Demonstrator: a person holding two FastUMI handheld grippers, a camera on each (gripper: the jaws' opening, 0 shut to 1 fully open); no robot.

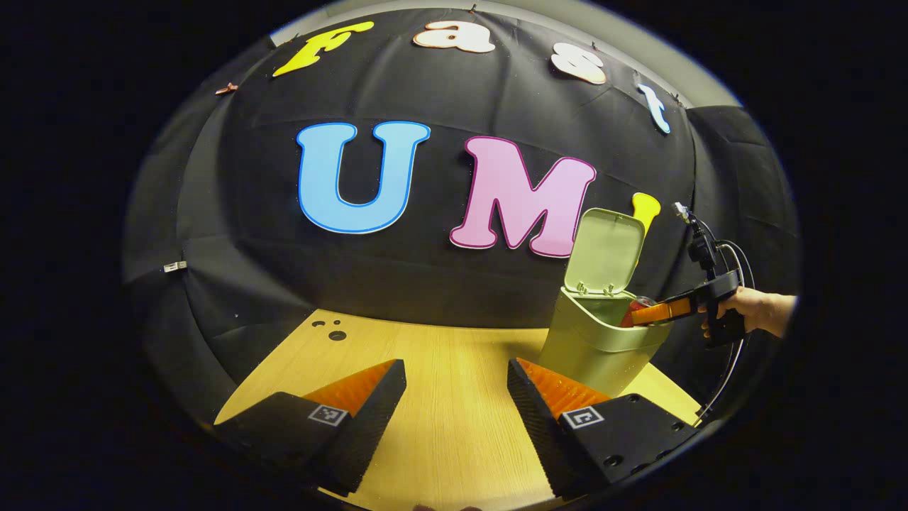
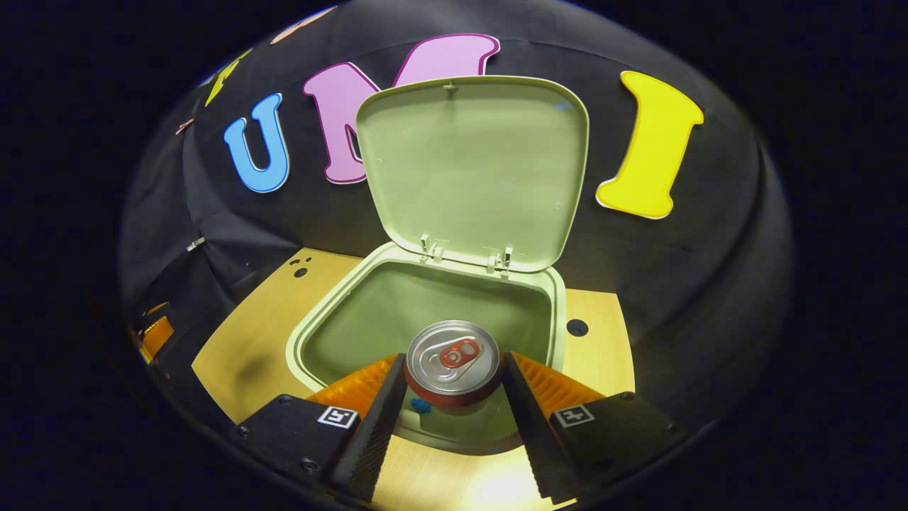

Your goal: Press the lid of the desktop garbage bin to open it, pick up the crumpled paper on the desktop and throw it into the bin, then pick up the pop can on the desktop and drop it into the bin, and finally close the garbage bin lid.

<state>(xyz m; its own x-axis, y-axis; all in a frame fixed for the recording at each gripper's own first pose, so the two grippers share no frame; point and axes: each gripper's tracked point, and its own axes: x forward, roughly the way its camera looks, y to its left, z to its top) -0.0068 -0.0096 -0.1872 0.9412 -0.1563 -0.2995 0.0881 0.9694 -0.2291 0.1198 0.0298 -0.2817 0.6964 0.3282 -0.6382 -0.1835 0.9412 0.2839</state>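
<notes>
The pale green bin [image 1: 603, 348] stands on the right of the wooden table, its lid [image 1: 606, 252] swung up and open. My right gripper [image 1: 663, 312], held by a hand [image 1: 755, 309], reaches over the bin's rim with the red pop can [image 1: 638, 306] in it. In the right gripper view the can [image 2: 454, 362], silver top up, hangs above the bin's open mouth [image 2: 425, 305], and my right gripper [image 2: 452, 358] is shut on its sides. The raised lid [image 2: 475, 170] stands behind it. My left gripper [image 1: 455, 365] hovers open over the table, holding nothing.
The wooden table [image 1: 440, 426] ends at the black cloth wall behind. Small round holes [image 1: 337, 335] mark its far left part, and one hole [image 2: 577, 327] lies right of the bin. A small blue speck [image 2: 421, 406] shows inside the bin below the can.
</notes>
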